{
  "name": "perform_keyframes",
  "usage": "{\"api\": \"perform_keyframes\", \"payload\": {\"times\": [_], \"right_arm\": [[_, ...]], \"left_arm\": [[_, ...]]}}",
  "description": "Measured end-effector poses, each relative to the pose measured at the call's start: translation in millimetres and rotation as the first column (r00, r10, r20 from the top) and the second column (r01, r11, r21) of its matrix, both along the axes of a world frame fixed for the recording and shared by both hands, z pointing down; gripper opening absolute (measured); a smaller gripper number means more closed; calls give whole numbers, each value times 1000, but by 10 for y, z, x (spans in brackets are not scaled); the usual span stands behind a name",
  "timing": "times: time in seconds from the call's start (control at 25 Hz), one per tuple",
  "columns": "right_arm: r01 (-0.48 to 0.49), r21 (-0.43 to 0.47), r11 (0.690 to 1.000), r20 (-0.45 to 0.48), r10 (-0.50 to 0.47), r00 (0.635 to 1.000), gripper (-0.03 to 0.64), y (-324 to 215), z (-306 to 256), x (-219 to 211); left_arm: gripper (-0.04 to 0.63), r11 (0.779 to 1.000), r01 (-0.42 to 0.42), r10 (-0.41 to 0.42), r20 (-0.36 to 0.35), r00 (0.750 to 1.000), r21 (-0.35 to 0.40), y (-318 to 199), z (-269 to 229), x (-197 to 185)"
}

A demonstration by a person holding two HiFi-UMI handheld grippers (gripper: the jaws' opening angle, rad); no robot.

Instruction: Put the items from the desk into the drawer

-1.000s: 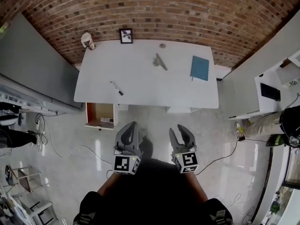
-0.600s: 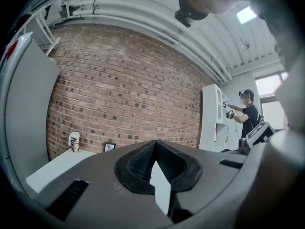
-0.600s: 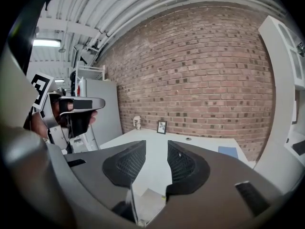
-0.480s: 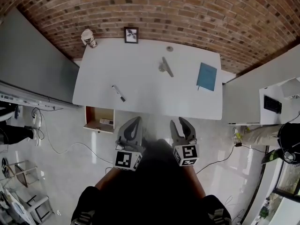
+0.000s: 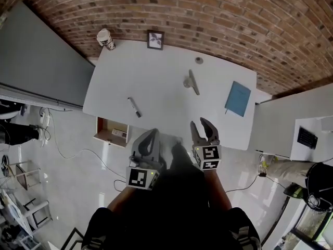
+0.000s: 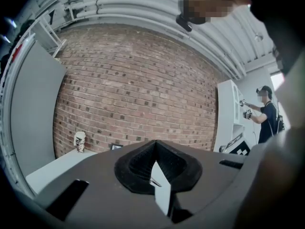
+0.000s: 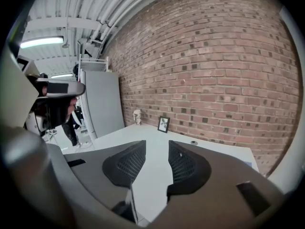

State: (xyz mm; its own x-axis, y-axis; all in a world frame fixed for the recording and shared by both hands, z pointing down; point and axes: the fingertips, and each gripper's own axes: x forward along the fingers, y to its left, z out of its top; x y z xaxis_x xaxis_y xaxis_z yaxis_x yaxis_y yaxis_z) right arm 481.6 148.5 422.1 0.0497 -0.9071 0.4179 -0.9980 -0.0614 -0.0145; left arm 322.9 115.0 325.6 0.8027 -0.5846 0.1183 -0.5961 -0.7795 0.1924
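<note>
On the white desk [image 5: 156,82] lie a black marker [image 5: 134,107], a grey stapler-like tool [image 5: 191,82], a blue notebook [image 5: 238,98] and a small round object [image 5: 199,60]. A cup [image 5: 106,38] and a small picture frame [image 5: 155,39] stand along the desk's back edge. Below the desk's left front corner an open wooden drawer [image 5: 112,131] holds something pale. My left gripper [image 5: 152,135] is shut and empty, just short of the desk's front edge. My right gripper [image 5: 202,124] is open and empty, its tips over the front edge.
A brick wall [image 5: 208,14] runs behind the desk, with grey partitions [image 5: 41,61] on both sides. Cables [image 5: 67,155] trail on the floor at left. A person [image 6: 267,113] stands off to one side, and another person [image 7: 55,111] shows in the right gripper view.
Both grippers and the head camera have come closer to the desk. The right gripper's tips, which were over the floor, now reach the desk's front edge.
</note>
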Motion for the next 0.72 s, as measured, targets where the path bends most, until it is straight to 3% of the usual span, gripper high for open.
{"api": "perform_keyframes", "payload": {"times": [0.4, 0.72], "right_arm": [[99, -150, 984, -15, -102, 995, 130, -1020, 803, 659], [122, -336, 934, -16, -135, 991, 138, -1550, 1810, 986]], "left_arm": [[-3, 986, 167, -167, 5, 986, -10, -489, -42, 337], [-2, 966, 254, -253, 43, 967, -48, -719, 85, 451]]}}
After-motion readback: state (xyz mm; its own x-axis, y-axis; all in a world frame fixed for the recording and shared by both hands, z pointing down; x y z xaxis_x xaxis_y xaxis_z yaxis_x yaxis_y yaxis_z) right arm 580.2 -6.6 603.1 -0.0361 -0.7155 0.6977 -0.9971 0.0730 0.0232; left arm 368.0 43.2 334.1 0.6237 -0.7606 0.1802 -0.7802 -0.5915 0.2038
